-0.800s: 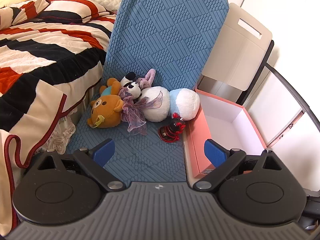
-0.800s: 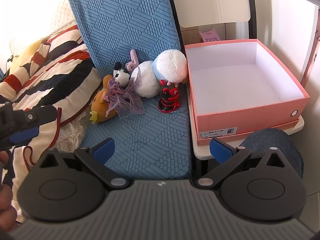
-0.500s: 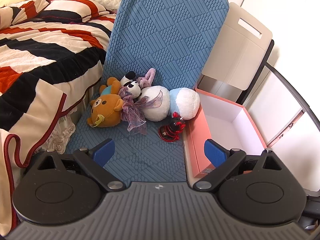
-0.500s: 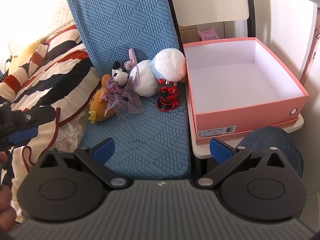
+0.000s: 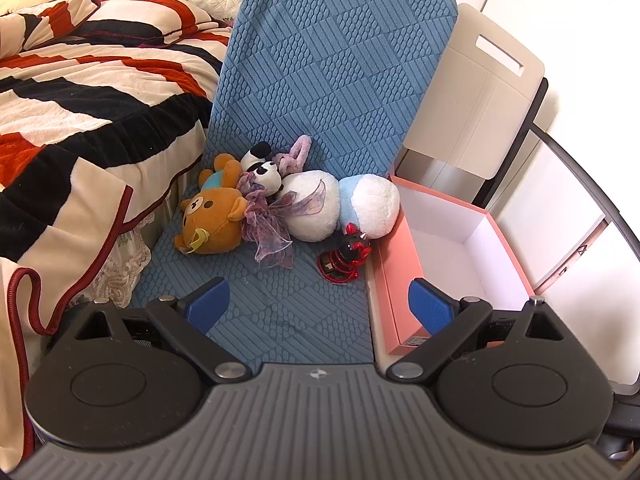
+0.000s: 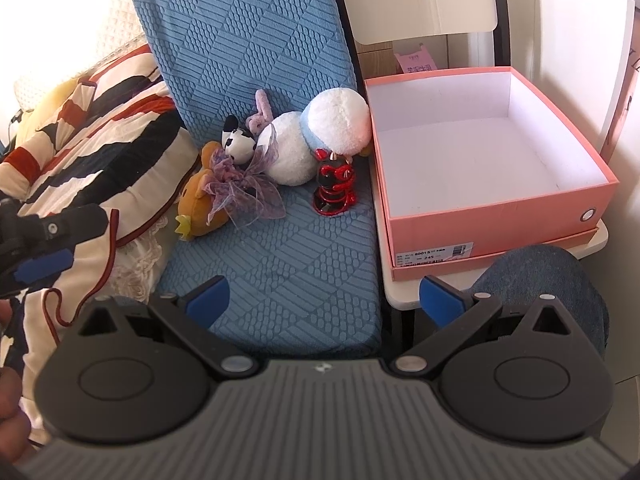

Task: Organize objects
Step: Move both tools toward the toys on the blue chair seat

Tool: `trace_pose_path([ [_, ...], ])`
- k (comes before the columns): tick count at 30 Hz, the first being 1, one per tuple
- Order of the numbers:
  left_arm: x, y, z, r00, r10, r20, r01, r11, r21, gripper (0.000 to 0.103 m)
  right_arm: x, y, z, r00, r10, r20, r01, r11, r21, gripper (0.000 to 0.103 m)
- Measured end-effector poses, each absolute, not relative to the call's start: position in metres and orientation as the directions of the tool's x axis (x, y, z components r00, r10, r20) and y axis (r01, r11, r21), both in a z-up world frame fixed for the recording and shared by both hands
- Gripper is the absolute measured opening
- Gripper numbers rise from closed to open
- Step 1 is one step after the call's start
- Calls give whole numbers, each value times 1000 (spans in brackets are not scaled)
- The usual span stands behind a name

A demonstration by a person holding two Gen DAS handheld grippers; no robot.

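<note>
Toys huddled on blue cushion (image 5: 328, 80) — brown bear (image 5: 210, 220), white plush (image 5: 316, 204), red-black figurine (image 5: 344, 254) just beside pink box (image 6: 492, 216). Box sits open. Left gripper (image 5: 318, 302) and right gripper (image 6: 324, 296) — jaws wide, holding nothing, well short of toys.

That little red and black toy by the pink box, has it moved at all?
No. The red and black toy still sits on the blue cushion, just left of the pink box.
</note>
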State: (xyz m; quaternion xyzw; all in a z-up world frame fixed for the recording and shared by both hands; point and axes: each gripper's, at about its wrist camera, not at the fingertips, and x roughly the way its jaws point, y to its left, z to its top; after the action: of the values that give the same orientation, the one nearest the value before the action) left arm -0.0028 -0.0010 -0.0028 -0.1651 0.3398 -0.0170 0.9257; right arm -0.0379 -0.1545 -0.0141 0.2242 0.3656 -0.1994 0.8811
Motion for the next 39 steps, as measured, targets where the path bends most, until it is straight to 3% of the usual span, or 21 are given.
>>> trace_pose_path([
  [28, -1, -3, -7, 761, -140, -633, -84, 947, -310, 98, -38, -158, -17, 643, -195, -740, 526, 815, 242, 103],
  [39, 23, 2, -35, 762, -93, -640, -142, 941, -307, 98, -23, -158, -35, 657, -177, -733, 476, 851, 221, 103],
])
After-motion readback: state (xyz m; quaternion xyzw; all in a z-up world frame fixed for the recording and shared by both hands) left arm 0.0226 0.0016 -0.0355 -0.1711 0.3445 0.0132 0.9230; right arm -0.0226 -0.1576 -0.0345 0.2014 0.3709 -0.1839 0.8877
